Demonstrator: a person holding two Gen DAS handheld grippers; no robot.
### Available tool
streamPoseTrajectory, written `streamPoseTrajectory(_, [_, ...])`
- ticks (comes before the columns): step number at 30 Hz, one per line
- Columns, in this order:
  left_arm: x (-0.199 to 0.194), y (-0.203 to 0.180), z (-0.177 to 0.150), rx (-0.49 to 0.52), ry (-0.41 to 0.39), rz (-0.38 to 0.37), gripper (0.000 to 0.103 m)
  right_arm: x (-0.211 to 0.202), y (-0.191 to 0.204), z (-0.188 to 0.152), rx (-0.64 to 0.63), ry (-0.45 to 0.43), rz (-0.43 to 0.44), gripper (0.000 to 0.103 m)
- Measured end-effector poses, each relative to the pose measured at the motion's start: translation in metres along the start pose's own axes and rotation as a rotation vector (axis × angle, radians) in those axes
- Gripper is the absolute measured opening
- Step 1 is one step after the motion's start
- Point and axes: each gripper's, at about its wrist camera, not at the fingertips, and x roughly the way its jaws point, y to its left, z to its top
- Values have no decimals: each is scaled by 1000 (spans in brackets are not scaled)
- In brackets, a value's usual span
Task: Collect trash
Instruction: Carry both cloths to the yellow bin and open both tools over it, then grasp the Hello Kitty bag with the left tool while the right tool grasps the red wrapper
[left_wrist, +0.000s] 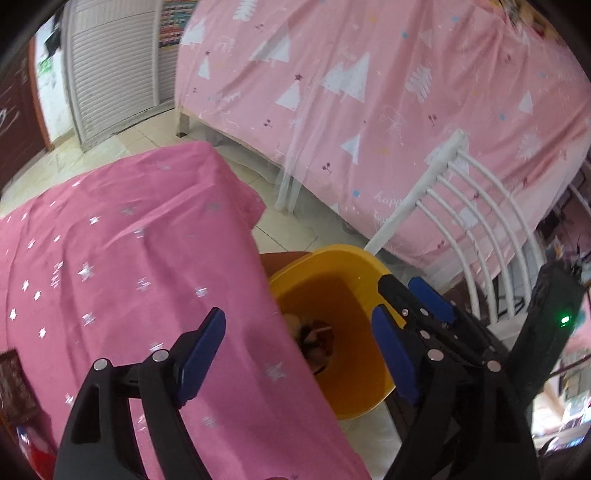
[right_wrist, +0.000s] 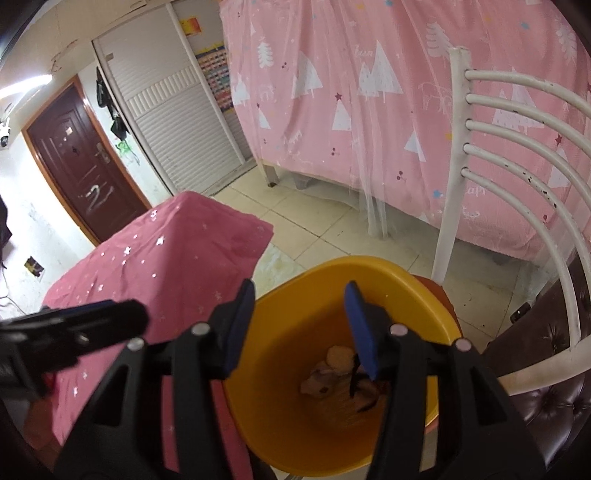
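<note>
A yellow bin (left_wrist: 354, 266) stands on the floor beside the table and shows in the right wrist view (right_wrist: 424, 295) too. Crumpled trash (left_wrist: 317, 343) lies at its bottom, also in the right wrist view (right_wrist: 332, 373). My left gripper (left_wrist: 299, 354) is open and empty, straddling the table edge and the bin's near rim. My right gripper (right_wrist: 299, 328) is open and empty, held over the bin's mouth. The right gripper (left_wrist: 417, 299) also shows in the left wrist view, above the bin's right rim. The left gripper's body (right_wrist: 70, 332) shows at the left of the right wrist view.
A pink starred tablecloth (left_wrist: 122, 266) covers the table left of the bin. A white chair (right_wrist: 517, 192) with a dark padded seat stands right of the bin. A bed with a pink sheet (left_wrist: 369, 92) lies beyond. A brown packet (left_wrist: 11, 387) lies at the table's left edge.
</note>
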Motion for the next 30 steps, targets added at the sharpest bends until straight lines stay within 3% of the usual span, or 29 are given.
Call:
streamPoseTrajectory(20, [-89, 74, -18, -117, -132, 80, 78, -24, 89, -9, -212, -39, 107, 60])
streamPoseTrajectory(30, [-109, 102, -28, -152, -162, 123, 81, -48, 120, -14, -263, -76, 157, 64])
